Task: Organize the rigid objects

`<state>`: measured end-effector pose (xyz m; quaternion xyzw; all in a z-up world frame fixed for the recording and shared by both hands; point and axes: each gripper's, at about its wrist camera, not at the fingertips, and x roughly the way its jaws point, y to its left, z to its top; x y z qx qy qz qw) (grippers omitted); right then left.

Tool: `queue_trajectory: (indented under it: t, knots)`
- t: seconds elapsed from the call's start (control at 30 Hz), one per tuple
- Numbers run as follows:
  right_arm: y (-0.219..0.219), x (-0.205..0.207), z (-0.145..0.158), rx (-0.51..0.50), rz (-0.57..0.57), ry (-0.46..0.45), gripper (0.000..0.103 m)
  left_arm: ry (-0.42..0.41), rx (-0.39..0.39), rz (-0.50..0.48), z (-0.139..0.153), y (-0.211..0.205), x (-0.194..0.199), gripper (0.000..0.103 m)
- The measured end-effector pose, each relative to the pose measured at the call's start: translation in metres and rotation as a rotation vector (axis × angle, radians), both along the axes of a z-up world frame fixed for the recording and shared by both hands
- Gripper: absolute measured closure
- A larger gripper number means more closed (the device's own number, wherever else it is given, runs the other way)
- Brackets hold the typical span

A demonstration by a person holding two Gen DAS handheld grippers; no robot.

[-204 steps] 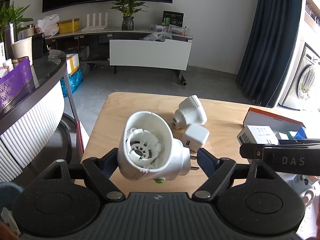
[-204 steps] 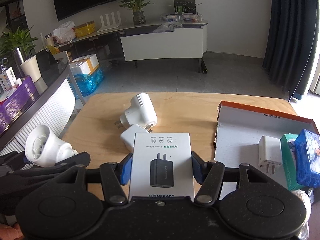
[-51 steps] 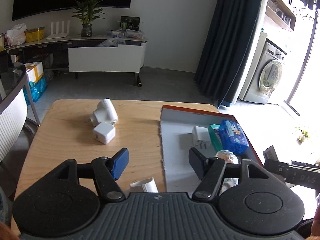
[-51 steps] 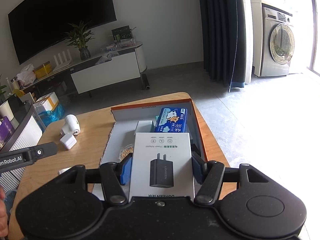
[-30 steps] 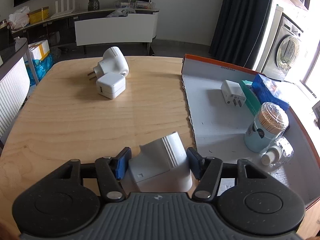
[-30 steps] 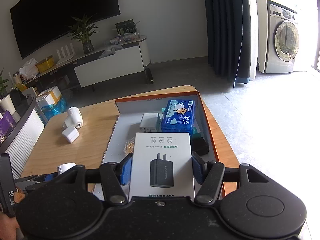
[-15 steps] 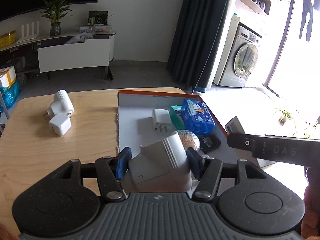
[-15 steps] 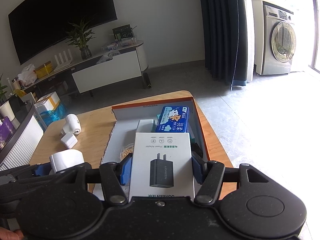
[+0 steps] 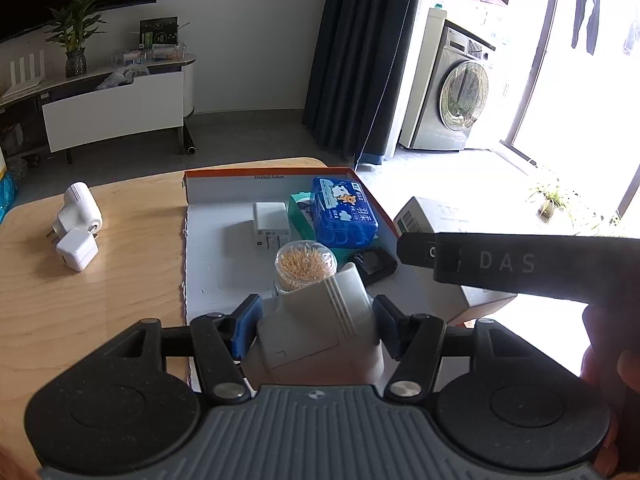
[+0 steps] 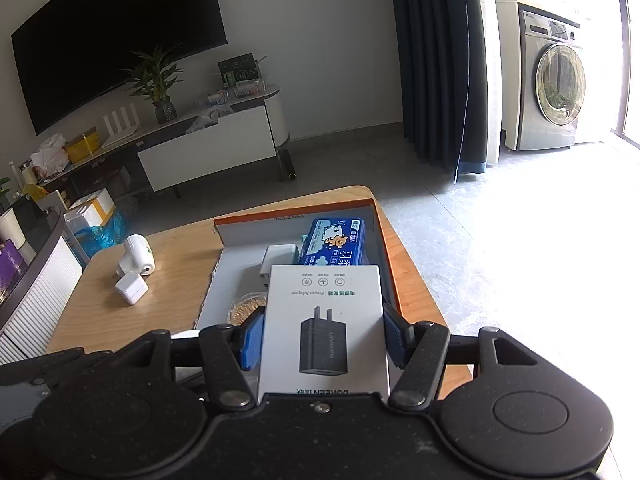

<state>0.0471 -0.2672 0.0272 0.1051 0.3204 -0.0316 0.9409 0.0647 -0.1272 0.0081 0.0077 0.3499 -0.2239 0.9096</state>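
My left gripper (image 9: pixel 318 326) is shut on a white plug adapter (image 9: pixel 320 336) and holds it above the near part of the orange-rimmed box (image 9: pixel 224 248). My right gripper (image 10: pixel 324 338) is shut on a white power adapter carton (image 10: pixel 326 320), held above the same box (image 10: pixel 240 236); the carton also shows in the left wrist view (image 9: pixel 436 240). In the box lie a white charger (image 9: pixel 271 222), a blue tissue pack (image 9: pixel 344 212), a toothpick jar (image 9: pixel 305 266) and a black item (image 9: pixel 374 266). Two white adapters (image 9: pixel 76 228) lie on the wooden table (image 9: pixel 100 292) at the left.
A teal packet (image 9: pixel 300 216) lies beside the tissue pack. The table's far and right edges are close to the box. A TV stand (image 10: pixel 208 148), dark curtain (image 10: pixel 436 64) and washing machine (image 10: pixel 552 80) stand beyond on the floor.
My left gripper closed on the white plug adapter, lifted it off the table and carried it right, over the box. The right gripper keeps holding the carton, nearly still.
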Motion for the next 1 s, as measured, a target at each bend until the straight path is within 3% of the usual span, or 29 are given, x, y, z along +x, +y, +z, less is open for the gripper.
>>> queue_trajectory:
  t: [0.73,0.8,0.83,1.0]
  knots:
    - [-0.019,-0.004,0.002,0.019,-0.075,-0.037,0.027,0.044,0.022,-0.073,-0.012,-0.025,0.002,0.045]
    - [-0.020,-0.006,0.003,0.021,-0.081,-0.043,0.027,0.052,0.013,-0.086,-0.014,-0.026,0.001,0.042]
    - [-0.021,-0.006,0.004,0.021,-0.081,-0.044,0.027,0.051,0.010,-0.085,-0.014,-0.026,0.001,0.033]
    - [-0.020,-0.007,0.006,0.023,-0.072,-0.051,0.027,0.036,-0.006,-0.058,-0.009,-0.019,0.000,0.032]
